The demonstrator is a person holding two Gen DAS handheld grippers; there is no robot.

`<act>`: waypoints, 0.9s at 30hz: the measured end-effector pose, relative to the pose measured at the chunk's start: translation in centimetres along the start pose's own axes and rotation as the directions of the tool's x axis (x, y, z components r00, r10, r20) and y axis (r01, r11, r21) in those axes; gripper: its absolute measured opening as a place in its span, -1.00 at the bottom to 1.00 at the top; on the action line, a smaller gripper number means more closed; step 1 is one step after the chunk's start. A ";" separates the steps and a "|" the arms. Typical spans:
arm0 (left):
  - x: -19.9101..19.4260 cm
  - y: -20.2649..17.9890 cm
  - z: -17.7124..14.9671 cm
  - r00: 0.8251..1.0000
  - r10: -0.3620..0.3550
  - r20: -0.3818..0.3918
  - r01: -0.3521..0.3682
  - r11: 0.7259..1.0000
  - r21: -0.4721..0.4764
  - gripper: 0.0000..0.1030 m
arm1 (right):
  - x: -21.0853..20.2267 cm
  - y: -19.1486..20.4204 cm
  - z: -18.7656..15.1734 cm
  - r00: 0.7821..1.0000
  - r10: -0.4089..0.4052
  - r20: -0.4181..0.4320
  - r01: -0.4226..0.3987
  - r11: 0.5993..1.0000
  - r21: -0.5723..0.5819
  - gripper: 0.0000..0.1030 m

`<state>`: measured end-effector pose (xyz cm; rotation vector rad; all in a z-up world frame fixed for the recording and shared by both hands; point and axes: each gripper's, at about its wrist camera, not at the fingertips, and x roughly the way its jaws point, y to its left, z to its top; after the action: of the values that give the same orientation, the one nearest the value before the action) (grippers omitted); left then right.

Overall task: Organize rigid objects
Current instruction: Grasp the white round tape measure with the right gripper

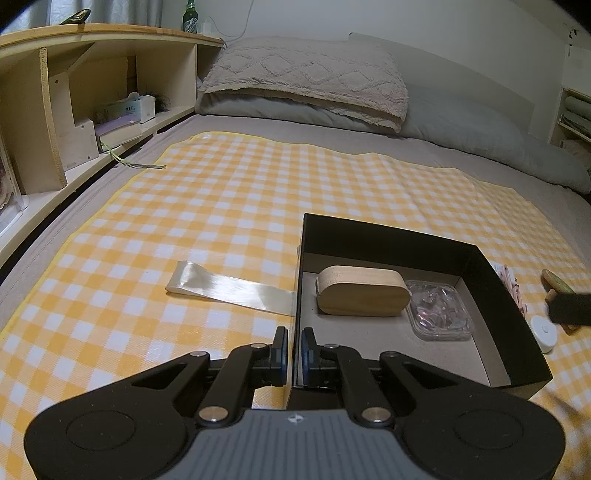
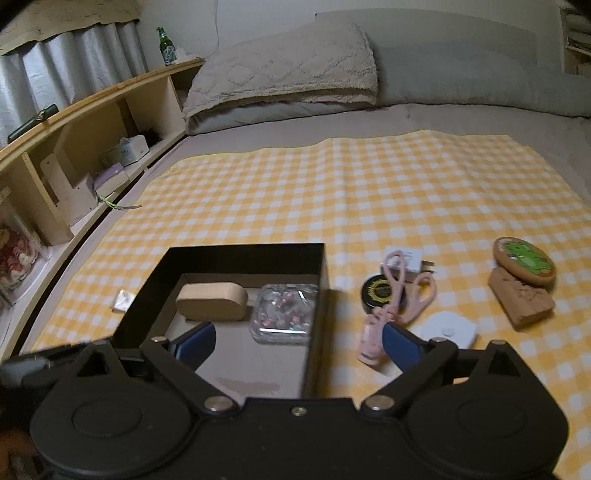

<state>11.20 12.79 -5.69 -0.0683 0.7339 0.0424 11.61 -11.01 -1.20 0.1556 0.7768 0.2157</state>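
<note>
A black open box [image 1: 491,291] [image 2: 240,254] sits on the yellow checked mat. Inside lie a tan wooden case [image 1: 364,297] [image 2: 212,301] and a clear plastic box of small items [image 1: 439,314] [image 2: 284,314]. My left gripper [image 1: 294,350] is shut on the box's left wall. My right gripper [image 2: 299,345] is open, above the box's right wall. Right of the box lie pink scissors [image 2: 399,295], a black round tin [image 2: 380,291], a white charger [image 2: 410,258], a white round tape measure [image 2: 448,328], a brown block [image 2: 521,301] and a round frog plaque [image 2: 524,260].
A clear plastic strip [image 1: 229,288] lies on the mat [image 1: 258,206] left of the box. A wooden shelf unit [image 1: 74,110] runs along the bed's left side, with a green bottle [image 1: 190,16] on top. Pillows [image 1: 306,77] lie at the head of the bed.
</note>
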 end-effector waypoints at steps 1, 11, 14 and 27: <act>0.0 0.0 0.0 1.000 0.000 0.000 0.000 1.000 0.000 -0.86 | -0.5 -0.5 -0.3 1.000 -0.003 0.005 0.003 1.000 -0.002 0.92; -0.3 0.0 0.1 1.000 0.001 0.003 -0.001 1.000 0.014 -0.87 | -2.1 -5.9 -2.1 0.994 -0.098 0.050 0.100 0.994 -0.036 1.00; -0.3 -0.1 0.1 1.000 0.002 0.004 -0.002 1.000 0.020 -0.87 | -1.4 -7.6 -2.5 0.988 -0.141 0.055 0.144 0.988 -0.055 1.00; -0.3 -0.2 0.0 1.000 0.003 0.008 -0.003 1.000 0.024 -0.87 | 4.5 -11.0 -4.4 0.981 -0.192 0.034 0.195 0.974 -0.115 0.62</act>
<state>10.99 12.57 -5.47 -0.0437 0.7261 0.0365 13.09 -20.29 -9.79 -0.0302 0.7499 0.0743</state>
